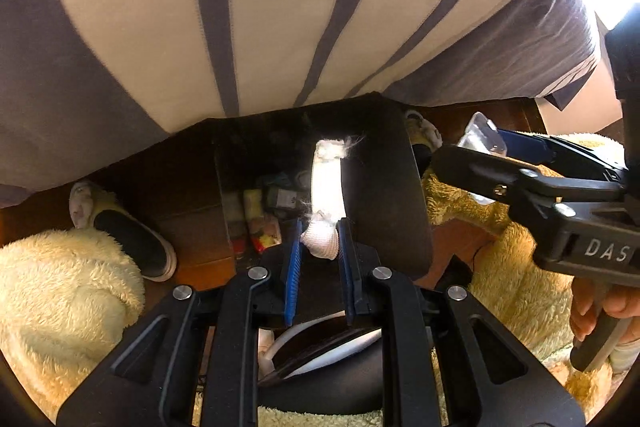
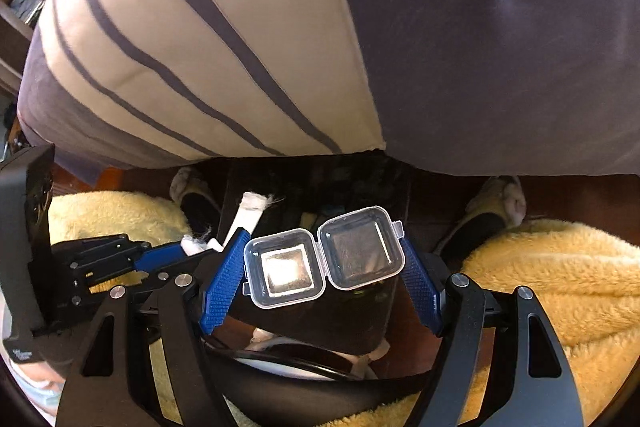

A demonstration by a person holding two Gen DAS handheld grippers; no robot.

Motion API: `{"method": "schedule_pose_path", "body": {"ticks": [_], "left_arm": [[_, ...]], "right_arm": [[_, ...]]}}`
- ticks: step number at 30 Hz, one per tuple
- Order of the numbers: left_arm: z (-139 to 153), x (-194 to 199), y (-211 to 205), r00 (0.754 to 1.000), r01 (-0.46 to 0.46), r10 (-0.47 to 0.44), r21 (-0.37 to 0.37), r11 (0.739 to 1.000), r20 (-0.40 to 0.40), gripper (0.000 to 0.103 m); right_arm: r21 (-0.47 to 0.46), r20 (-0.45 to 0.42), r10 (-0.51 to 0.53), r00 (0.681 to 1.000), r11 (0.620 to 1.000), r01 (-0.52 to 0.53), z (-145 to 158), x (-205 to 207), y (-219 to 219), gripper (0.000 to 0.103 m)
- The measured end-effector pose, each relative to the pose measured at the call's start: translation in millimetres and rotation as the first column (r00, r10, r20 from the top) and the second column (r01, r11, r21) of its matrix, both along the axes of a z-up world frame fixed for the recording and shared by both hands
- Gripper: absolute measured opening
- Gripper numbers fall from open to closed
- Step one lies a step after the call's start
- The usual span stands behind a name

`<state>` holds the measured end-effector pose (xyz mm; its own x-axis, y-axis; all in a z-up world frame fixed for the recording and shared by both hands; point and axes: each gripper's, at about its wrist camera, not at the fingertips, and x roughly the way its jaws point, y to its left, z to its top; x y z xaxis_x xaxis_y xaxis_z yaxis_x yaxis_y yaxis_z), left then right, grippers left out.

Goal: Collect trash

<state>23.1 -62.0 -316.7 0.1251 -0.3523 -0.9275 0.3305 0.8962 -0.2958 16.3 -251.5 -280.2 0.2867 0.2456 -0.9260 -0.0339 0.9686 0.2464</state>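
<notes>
The left tongs (image 1: 319,251) are clenched on a crumpled white tissue wad (image 1: 319,235), held above the open black rectangular trash bin (image 1: 384,187) on the brown wooden floor (image 1: 192,227). The right tongs (image 2: 324,267) stand wide and grip a clear hinged plastic case (image 2: 323,262), opened flat, by its two ends, over the same bin. A long white strip (image 1: 328,179) leans inside the bin. Cream fluffy slippers (image 1: 120,227) stand beside it.
</notes>
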Motion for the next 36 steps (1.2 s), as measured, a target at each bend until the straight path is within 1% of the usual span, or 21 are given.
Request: {"method": "schedule_pose_path", "body": {"ticks": [3, 4, 5, 6, 7, 8, 12, 14, 15, 17, 18, 20, 24, 25, 30, 33, 34, 36], "left_arm": [[-2, 3, 0, 1.0, 0.0, 0.0, 0.002, 1.0, -0.011, 0.017], [-4, 4, 0, 1.0, -0.001, 0.001, 0.002, 1.0, -0.017, 0.019], [-4, 5, 0, 1.0, -0.002, 0.002, 0.002, 1.0, -0.02, 0.023], [-4, 5, 0, 1.0, -0.002, 0.002, 0.002, 1.0, -0.021, 0.026], [-4, 6, 1, 1.0, -0.004, 0.004, 0.002, 1.0, -0.021, 0.033], [-5, 7, 1, 1.0, -0.006, 0.006, 0.003, 1.0, -0.02, 0.04], [0, 8, 4, 1.0, -0.022, 0.022, 0.012, 1.0, -0.006, 0.056], [4, 7, 6, 0.999, -0.031, 0.031, 0.023, 0.999, 0.009, 0.067], [6, 7, 6, 0.999, -0.034, 0.033, 0.026, 0.999, 0.015, 0.069], [13, 5, 8, 0.999, -0.043, 0.042, 0.031, 0.999, 0.034, 0.081], [16, 4, 9, 0.998, -0.046, 0.045, 0.032, 0.998, 0.044, 0.084], [26, 1, 11, 0.996, -0.052, 0.05, 0.029, 0.998, 0.068, 0.096], [46, -4, 14, 0.992, -0.059, 0.058, 0.007, 0.998, 0.111, 0.095], [54, -6, 15, 0.989, -0.061, 0.06, 0.003, 0.998, 0.132, 0.095], [83, -13, 18, 0.972, -0.071, 0.068, 0.005, 0.997, 0.223, 0.095], [109, -18, 23, 0.951, -0.092, 0.089, -0.002, 0.996, 0.296, 0.095], [120, -21, 26, 0.94, -0.101, 0.098, -0.01, 0.995, 0.326, 0.095], [146, -26, 31, 0.91, -0.119, 0.117, -0.019, 0.993, 0.399, 0.095]], "right_arm": [[0.005, -0.011, -0.003, 1.0, 1.0, 0.003, -4, 5, -1, 0.075], [0.007, -0.014, -0.004, 1.0, 1.0, 0.004, -4, 6, -1, 0.076], [0.009, -0.017, -0.001, 1.0, 1.0, 0.001, -5, 7, 0, 0.076], [0.01, -0.019, 0.001, 1.0, 1.0, -0.001, -5, 9, 1, 0.078], [0.014, -0.021, 0.003, 1.0, 1.0, -0.002, -5, 10, 1, 0.084], [0.016, -0.02, 0.001, 1.0, 1.0, -0.001, -5, 13, 1, 0.087], [0.011, -0.008, -0.009, 1.0, 1.0, 0.009, -2, 16, 3, 0.088], [0.004, 0.002, -0.018, 1.0, 1.0, 0.018, 0, 15, 0, 0.093], [-0.001, 0.01, -0.025, 1.0, 1.0, 0.025, 2, 14, -2, 0.094], [-0.008, 0.024, -0.034, 0.999, 0.999, 0.034, 6, 12, -4, 0.095], [-0.01, 0.033, -0.039, 0.999, 0.999, 0.039, 9, 11, -5, 0.098], [-0.022, 0.053, -0.05, 0.997, 0.998, 0.052, 16, 8, -9, 0.1], [-0.058, 0.103, -0.059, 0.993, 0.996, 0.065, 34, 1, -16, 0.1], [-0.066, 0.118, -0.06, 0.991, 0.996, 0.068, 39, -1, -17, 0.1], [-0.109, 0.23, -0.061, 0.971, 0.99, 0.088, 75, -11, -22, 0.1], [-0.14, 0.3, -0.055, 0.952, 0.985, 0.101, 101, -18, -23, 0.1], [-0.148, 0.325, -0.053, 0.944, 0.983, 0.106, 109, -21, -24, 0.1], [-0.158, 0.39, -0.05, 0.92, 0.98, 0.12, 133, -27, -25, 0.1]]}}
